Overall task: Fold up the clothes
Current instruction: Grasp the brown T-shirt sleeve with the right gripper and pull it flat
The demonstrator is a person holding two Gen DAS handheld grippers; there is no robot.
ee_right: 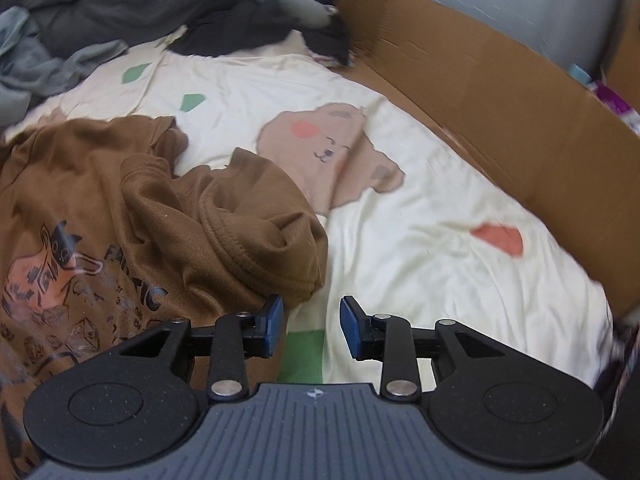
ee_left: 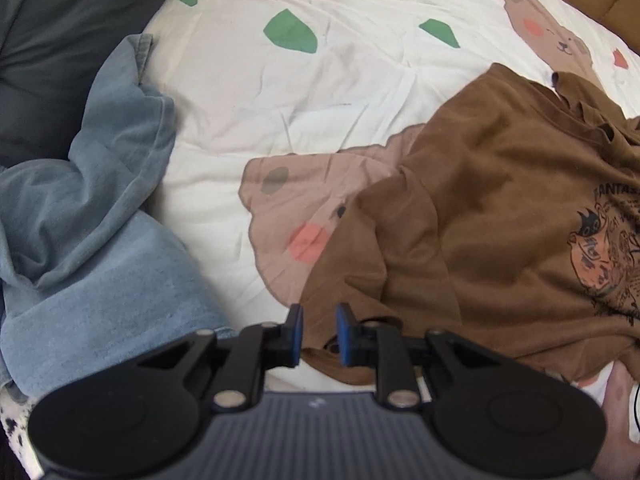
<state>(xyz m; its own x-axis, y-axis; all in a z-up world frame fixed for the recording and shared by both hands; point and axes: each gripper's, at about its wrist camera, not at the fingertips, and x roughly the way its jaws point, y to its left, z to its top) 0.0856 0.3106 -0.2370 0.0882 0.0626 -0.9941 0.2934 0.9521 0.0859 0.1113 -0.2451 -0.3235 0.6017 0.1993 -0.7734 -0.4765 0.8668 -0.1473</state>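
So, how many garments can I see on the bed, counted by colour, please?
Brown printed cotton T-shirt: 1
Light blue denim garment: 1
Dark grey garments, heaped at the far edge: count cannot be told
Total clearly separate: 2, plus the grey heap.

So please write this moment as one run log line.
left gripper: open, at brown T-shirt edge | right gripper: open, beside sleeve | shirt crumpled, unfolded

Bare bedsheet (ee_right: 420,208) beside cardboard wall (ee_right: 500,112)
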